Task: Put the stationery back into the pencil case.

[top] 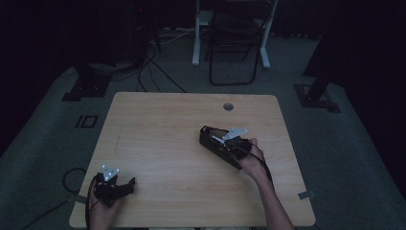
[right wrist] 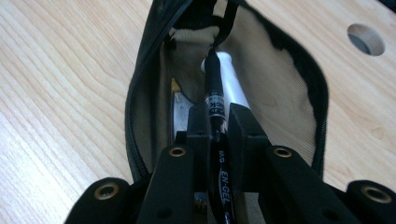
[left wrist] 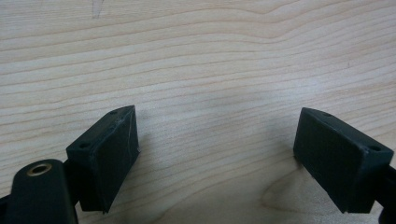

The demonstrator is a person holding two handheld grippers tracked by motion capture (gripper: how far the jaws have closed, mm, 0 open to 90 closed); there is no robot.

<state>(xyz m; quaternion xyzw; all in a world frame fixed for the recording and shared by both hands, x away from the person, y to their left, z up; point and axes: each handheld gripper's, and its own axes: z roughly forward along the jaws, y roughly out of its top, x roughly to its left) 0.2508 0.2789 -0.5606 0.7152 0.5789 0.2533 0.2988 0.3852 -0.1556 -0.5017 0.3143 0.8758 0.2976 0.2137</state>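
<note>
A black zip pouch [top: 208,135] with tan lining [right wrist: 280,84] lies open on the wooden table [top: 163,120], right of centre. My right gripper [right wrist: 217,116] is shut on a black gel pen [right wrist: 214,84], whose front end reaches into the pouch's mouth. A white pen-like item [right wrist: 232,81] and a silvery piece with a yellow tip [right wrist: 177,105] lie inside the pouch. From above, the right gripper [top: 225,143] sits at the pouch's near end. My left gripper [top: 125,187] rests at the table's near left corner. Its jaws [left wrist: 215,126] stand wide open over bare wood.
A round cable hole [top: 228,106] is in the table's far edge, close behind the pouch. A folding chair [top: 234,43] and stand legs are on the dark floor beyond the table. Cables trail on the floor at the left.
</note>
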